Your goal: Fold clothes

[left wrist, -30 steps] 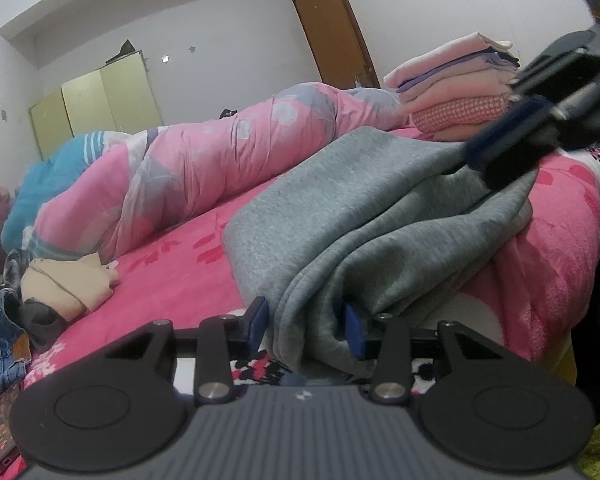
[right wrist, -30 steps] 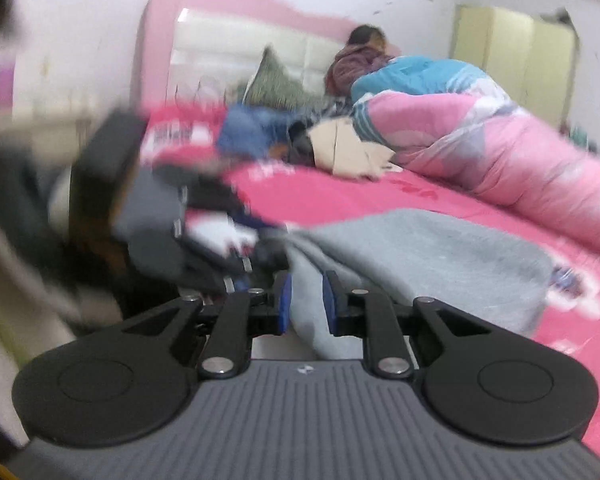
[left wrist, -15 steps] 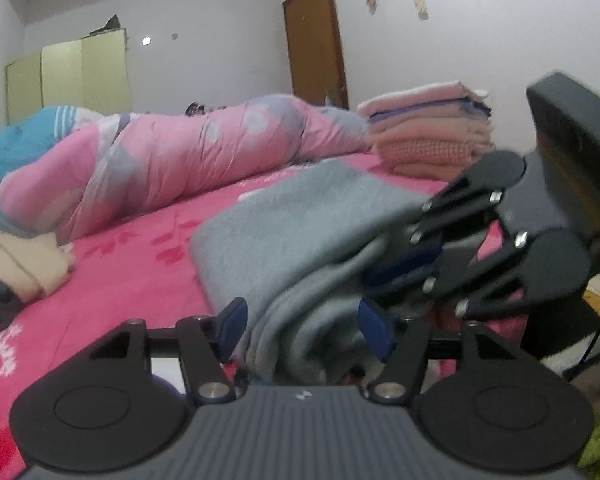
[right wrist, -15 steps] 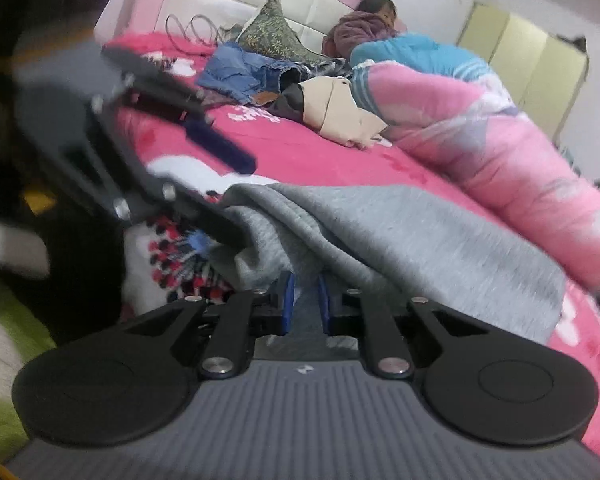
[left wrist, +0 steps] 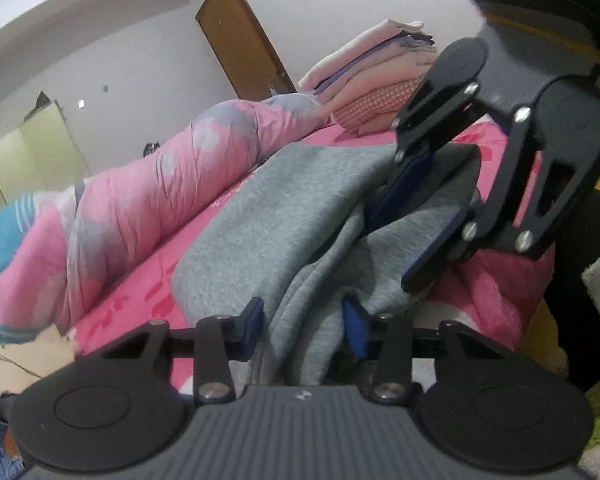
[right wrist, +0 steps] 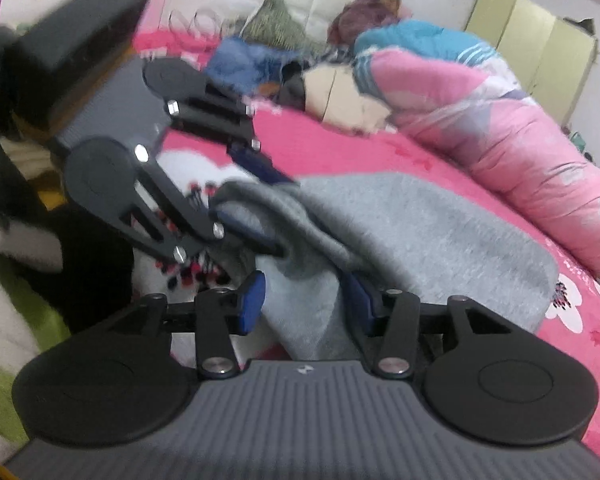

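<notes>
Pink bedsheet (left wrist: 132,296) bears thick grey garment (left wrist: 284,208) (folded), both grippers' fingers spread around it.

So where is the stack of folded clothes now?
In the left wrist view, the stack of folded clothes sits upper right on the bed, behind the grey garment, beside the pink quilt.

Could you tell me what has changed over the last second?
The right gripper, pinched shut on the grey garment a second ago, has opened; the fabric still lies between its fingers. The left gripper stays open around the near edge. The folded stack is unmoved.
</notes>
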Demonstrator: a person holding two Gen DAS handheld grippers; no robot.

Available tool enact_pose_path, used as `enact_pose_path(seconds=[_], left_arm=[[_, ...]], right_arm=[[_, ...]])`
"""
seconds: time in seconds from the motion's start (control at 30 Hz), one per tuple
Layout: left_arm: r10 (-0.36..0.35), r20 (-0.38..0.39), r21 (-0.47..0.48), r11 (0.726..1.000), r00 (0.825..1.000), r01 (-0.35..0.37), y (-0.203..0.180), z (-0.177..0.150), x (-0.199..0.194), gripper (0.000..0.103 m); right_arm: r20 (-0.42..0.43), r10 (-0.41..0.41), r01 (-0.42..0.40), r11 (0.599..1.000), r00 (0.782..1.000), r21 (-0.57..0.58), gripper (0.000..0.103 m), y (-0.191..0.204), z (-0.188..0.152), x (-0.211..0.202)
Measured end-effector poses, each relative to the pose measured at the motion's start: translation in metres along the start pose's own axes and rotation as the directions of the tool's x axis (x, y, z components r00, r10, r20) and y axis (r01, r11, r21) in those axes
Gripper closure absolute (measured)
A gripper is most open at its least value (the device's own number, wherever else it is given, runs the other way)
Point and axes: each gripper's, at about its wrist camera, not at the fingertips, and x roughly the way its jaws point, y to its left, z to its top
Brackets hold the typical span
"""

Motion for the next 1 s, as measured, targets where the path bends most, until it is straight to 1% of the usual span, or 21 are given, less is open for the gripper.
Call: enact_pose_path(seconds=[0.07,0.13,0.17,0.2,0.27,0.3,0.33,0.4,0.43,0.47,0.5,0.53,0.63,0.67,0.7,0.73,0.77,0.8,0.87,0.97,1.0], left_arm=[[0.003,0.008,-0.007,1.000,1.000,-0.003,0.000,0.000,-0.001,0.065],[0.005,0.015,-0.013,1.000,1.000,-0.004,0.001,0.000,-0.003,0.066],[0.003,0.020,-0.016,1.000,1.000,-0.003,0.002,0.001,-0.004,0.066],[0.000,0.026,-0.019,1.000,1.000,0.001,0.003,0.001,-0.006,0.063],[-0.008,0.037,-0.026,1.000,0.999,0.009,0.005,0.003,-0.009,0.059],[-0.013,0.043,-0.033,0.999,0.999,0.014,0.007,0.004,-0.010,0.050],[-0.022,0.047,-0.037,0.999,0.999,0.024,0.009,0.004,-0.010,0.042],[-0.038,0.035,-0.022,0.999,0.999,0.039,0.009,0.005,-0.005,0.040],[-0.037,0.029,-0.007,0.999,0.999,0.038,0.007,0.005,-0.002,0.040],[-0.022,0.022,0.014,1.000,1.000,0.021,0.005,0.005,0.002,0.040],[0.001,0.014,0.036,0.999,1.000,-0.001,0.003,0.004,0.006,0.045],[0.024,0.007,0.058,0.998,1.000,-0.024,0.000,0.004,0.009,0.054],[0.048,0.005,0.048,0.998,0.999,-0.048,-0.001,0.003,0.012,0.067],[0.063,0.008,0.054,0.997,0.998,-0.063,-0.003,0.003,0.011,0.069],[0.084,0.015,0.067,0.994,0.996,-0.085,-0.005,0.002,0.009,0.072],[0.120,0.032,0.100,0.987,0.992,-0.123,-0.011,0.002,0.007,0.074],[0.171,0.064,0.149,0.973,0.983,-0.179,-0.018,0.003,0.003,0.074],[0.202,0.081,0.172,0.962,0.976,-0.213,-0.022,0.003,0.001,0.074],[0.235,0.087,0.184,0.951,0.968,-0.247,-0.025,0.002,0.001,0.074],[0.217,0.042,0.206,0.953,0.975,-0.221,-0.033,-0.008,0.013,0.074],[0.211,0.036,0.220,0.952,0.977,-0.214,-0.038,-0.013,0.015,0.074]], right_arm=[[-0.041,0.011,-0.011,1.000,0.999,-0.016,0.060,0.000,0.002,0.009],[-0.057,0.031,-0.031,0.999,0.998,-0.014,0.063,-0.001,0.005,0.015],[-0.059,0.033,-0.034,0.999,0.998,-0.019,0.072,-0.001,0.007,0.017],[-0.053,0.008,-0.011,0.999,0.999,-0.044,0.084,0.002,0.008,0.016],[-0.039,-0.040,0.036,0.995,0.998,-0.093,0.090,0.007,0.010,0.015],[-0.031,-0.066,0.062,0.991,0.997,-0.121,0.091,0.011,0.011,0.014],[-0.014,-0.110,0.105,0.978,0.994,-0.180,0.091,0.019,0.010,0.013],[0.032,-0.194,0.195,0.933,0.980,-0.303,0.092,0.035,0.007,0.014],[0.042,-0.216,0.217,0.916,0.975,-0.338,0.092,0.038,0.004,0.016],[0.053,-0.237,0.240,0.897,0.970,-0.372,0.092,0.040,0.002,0.017],[0.066,-0.258,0.262,0.876,0.964,-0.406,0.092,0.043,0.000,0.019],[0.078,-0.278,0.284,0.853,0.957,-0.438,0.092,0.046,-0.003,0.021],[0.121,-0.335,0.346,0.774,0.935,-0.530,0.092,0.054,-0.010,0.025],[0.137,-0.352,0.366,0.745,0.926,-0.558,0.091,0.057,-0.012,0.027],[0.153,-0.368,0.385,0.714,0.917,-0.585,0.090,0.059,-0.015,0.028],[0.170,-0.384,0.403,0.682,0.908,-0.611,0.090,0.062,-0.017,0.030],[0.188,-0.398,0.420,0.648,0.898,-0.635,0.092,0.065,-0.020,0.031],[0.206,-0.412,0.437,0.613,0.888,-0.658,0.092,0.067,-0.022,0.033],[0.249,-0.436,0.474,0.544,0.865,-0.693,0.092,0.070,-0.025,0.037],[0.224,-0.436,0.448,0.524,0.872,-0.724,0.089,0.067,-0.040,0.052],[0.222,-0.442,0.443,0.498,0.869,-0.745,0.090,0.069,-0.048,0.056]])
